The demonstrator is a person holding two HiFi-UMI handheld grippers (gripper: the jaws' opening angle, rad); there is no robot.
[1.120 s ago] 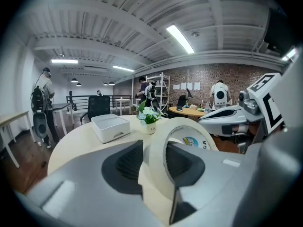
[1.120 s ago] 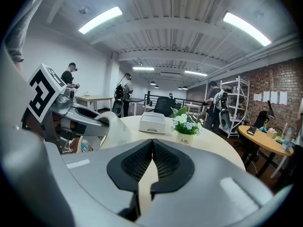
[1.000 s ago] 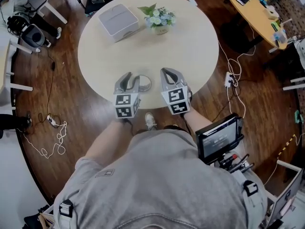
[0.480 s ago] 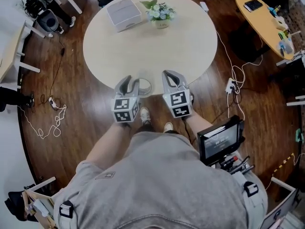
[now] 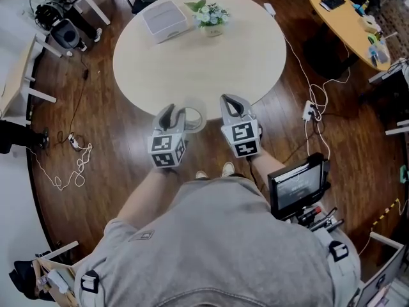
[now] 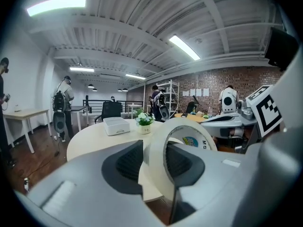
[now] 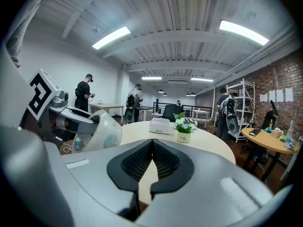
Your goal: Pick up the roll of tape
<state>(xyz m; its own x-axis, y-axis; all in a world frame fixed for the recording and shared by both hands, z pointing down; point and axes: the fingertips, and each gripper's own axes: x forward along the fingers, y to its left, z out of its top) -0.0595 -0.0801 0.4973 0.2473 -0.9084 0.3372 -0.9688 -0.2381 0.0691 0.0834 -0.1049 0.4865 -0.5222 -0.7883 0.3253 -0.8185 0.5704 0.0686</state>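
Note:
The roll of tape [image 5: 193, 115] is a wide white ring that stands on edge between the jaws of my left gripper [image 5: 175, 114], which is shut on it. It hangs at the near rim of the round beige table [image 5: 243, 62], lifted off the top. In the left gripper view the tape [image 6: 157, 148] fills the gap of the left gripper [image 6: 154, 161], its printed core facing right. My right gripper [image 5: 231, 103] is beside it, shut and empty; in its own view the right gripper [image 7: 152, 163] has its pads together, with the tape [image 7: 102, 132] to its left.
At the table's far side stand a white box [image 5: 165, 18] and a small flower pot [image 5: 208, 15]. On the wooden floor lie a power strip [image 5: 311, 110] and cables. A cart with a screen [image 5: 297, 184] stands at my right. People stand farther back in the room.
Both grippers have drawn back from over the table toward the person's body, and the tape has come along in the left one. The jaws look unchanged.

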